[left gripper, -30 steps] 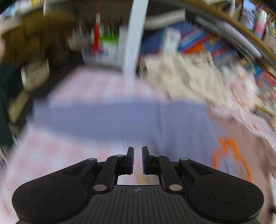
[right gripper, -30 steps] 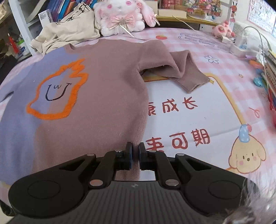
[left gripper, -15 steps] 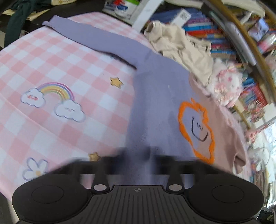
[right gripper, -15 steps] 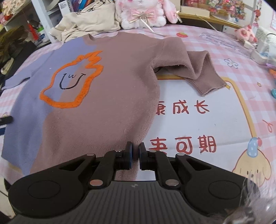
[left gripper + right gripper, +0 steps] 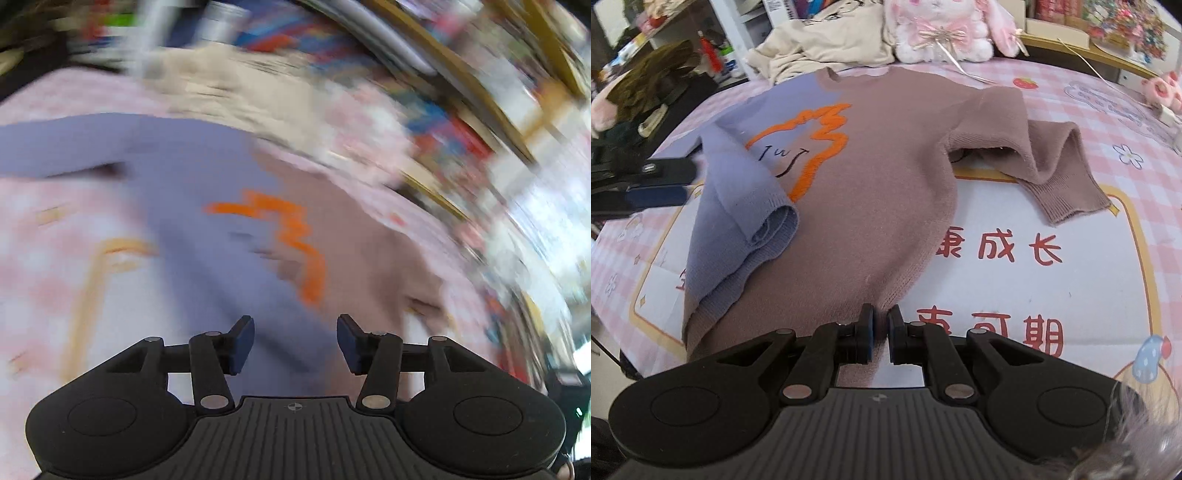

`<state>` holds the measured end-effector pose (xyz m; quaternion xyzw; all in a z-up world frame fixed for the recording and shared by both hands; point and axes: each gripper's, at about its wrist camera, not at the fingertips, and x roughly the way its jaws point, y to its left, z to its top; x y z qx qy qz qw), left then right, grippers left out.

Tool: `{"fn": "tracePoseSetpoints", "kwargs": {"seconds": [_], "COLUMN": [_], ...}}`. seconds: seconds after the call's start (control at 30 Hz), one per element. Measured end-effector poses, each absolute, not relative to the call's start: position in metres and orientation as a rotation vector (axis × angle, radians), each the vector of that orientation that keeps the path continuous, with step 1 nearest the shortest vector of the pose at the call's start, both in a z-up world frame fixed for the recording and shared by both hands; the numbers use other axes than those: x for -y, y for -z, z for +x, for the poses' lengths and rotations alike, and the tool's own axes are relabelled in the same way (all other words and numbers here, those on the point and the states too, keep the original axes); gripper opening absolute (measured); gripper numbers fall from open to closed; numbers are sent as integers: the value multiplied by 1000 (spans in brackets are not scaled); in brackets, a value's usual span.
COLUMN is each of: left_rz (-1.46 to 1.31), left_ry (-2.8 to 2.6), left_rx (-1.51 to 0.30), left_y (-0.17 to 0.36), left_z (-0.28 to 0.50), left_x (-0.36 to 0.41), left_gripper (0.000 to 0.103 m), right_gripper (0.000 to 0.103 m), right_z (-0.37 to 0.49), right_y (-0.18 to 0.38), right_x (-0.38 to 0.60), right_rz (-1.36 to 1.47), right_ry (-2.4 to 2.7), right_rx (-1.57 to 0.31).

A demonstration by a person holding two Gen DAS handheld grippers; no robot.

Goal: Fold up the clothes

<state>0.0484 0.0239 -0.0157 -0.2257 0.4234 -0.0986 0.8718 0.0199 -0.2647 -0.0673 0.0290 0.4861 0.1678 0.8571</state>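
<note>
A sweater [image 5: 886,166], half purple and half mauve with an orange flame outline, lies flat on the pink printed table cover [image 5: 1071,258]. Its purple sleeve [image 5: 753,195] lies folded over the purple side of the body. The mauve sleeve [image 5: 1052,166] bends out to the right. My left gripper [image 5: 665,182] hovers at the left edge, beside the folded sleeve. In the blurred left wrist view the left gripper [image 5: 295,332] has its jaws opening, nothing between them, above the sweater [image 5: 221,258]. My right gripper [image 5: 881,332] is shut at the near hem; whether it pinches fabric I cannot tell.
A cream garment [image 5: 827,44] and a pink plush rabbit [image 5: 945,33] sit behind the sweater's collar. Dark clutter [image 5: 646,85] and shelves stand beyond the table's left edge. A small pink plush [image 5: 1160,88] lies at the far right.
The purple sleeve, stretched out to the left before, now lies folded onto the body. The left gripper swung across and its jaws parted. The right gripper stayed at the hem.
</note>
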Motion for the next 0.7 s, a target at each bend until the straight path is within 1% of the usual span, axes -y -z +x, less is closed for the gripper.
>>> {"fn": "tracePoseSetpoints", "kwargs": {"seconds": [0.1, 0.17, 0.23, 0.3, 0.53, 0.7], "left_rz": [-644, -755, -791, -842, -861, -1023], "left_ry": [125, 153, 134, 121, 78, 57], "left_rx": [-897, -872, -861, -888, -991, -972], "left_y": [25, 31, 37, 46, 74, 88], "left_z": [45, 50, 60, 72, 94, 88], "left_x": [-53, -52, -44, -34, -19, -30], "left_gripper": [50, 50, 49, 47, 49, 49], "right_gripper": [8, 8, 8, 8, 8, 8], "right_z": [21, 22, 23, 23, 20, 18], "right_y": [67, 68, 68, 68, 70, 70], "right_x": [266, 266, 267, 268, 268, 267], "right_rz": [55, 53, 50, 50, 26, 14], "right_ry": [-369, -377, -385, -391, -411, -411], "right_rx": [-1021, -1021, -1021, -1018, -997, -985]}}
